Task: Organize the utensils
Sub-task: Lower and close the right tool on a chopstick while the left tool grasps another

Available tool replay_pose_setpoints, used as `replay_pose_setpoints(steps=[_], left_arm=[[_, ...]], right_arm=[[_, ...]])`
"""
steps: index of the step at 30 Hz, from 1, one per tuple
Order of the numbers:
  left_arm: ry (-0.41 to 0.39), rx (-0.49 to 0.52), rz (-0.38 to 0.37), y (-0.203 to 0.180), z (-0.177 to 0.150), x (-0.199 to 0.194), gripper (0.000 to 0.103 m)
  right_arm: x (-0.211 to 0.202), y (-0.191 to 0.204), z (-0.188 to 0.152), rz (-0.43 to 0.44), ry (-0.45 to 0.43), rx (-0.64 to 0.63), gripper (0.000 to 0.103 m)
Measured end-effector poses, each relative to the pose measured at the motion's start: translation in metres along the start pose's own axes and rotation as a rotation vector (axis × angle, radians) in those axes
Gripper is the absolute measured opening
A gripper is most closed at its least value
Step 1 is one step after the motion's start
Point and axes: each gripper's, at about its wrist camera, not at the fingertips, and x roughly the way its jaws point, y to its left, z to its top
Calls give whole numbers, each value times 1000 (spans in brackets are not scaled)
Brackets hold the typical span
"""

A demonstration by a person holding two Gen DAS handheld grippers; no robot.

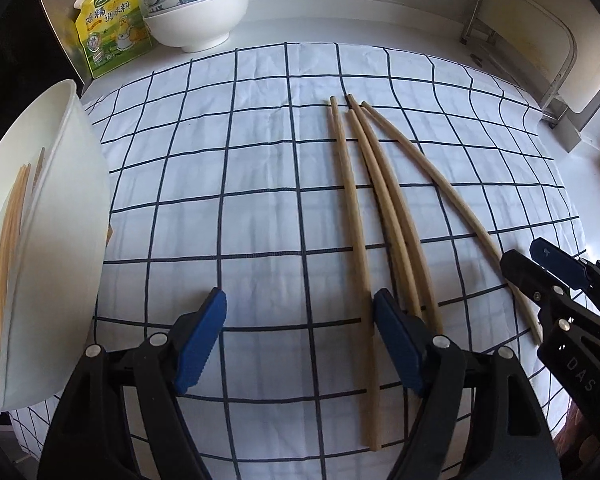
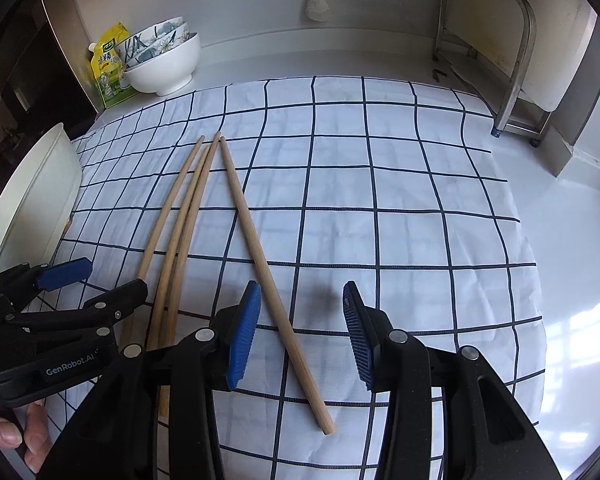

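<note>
Several wooden chopsticks (image 1: 384, 200) lie side by side on a blue-checked white cloth (image 1: 220, 184). My left gripper (image 1: 300, 340) is open low over their near ends; the leftmost chopstick (image 1: 360, 280) runs between its fingers, close to the right pad. My right gripper (image 2: 300, 336) is open too. The rightmost chopstick (image 2: 260, 264) lies between its pads on the cloth, touched by neither. A white tub (image 1: 60, 240) at the left edge holds more chopsticks (image 1: 8, 236). Each gripper shows in the other's view: the right gripper (image 1: 520, 254), the left gripper (image 2: 114, 276).
Stacked bowls (image 1: 196, 12) and a yellow seasoning bag (image 1: 108, 24) stand at the back left. A metal rack (image 2: 512, 68) stands on the white counter at the back right. A person's hand (image 2: 16, 436) holds the left gripper's grip.
</note>
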Motion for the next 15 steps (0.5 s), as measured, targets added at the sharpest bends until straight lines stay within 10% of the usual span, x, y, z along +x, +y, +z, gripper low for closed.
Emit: replay_pose_setpoints(steps=[15], left_arm=[[-31, 1, 11, 3, 11, 3, 74]], right_arm=[[18, 12, 13, -14, 8, -77, 41]])
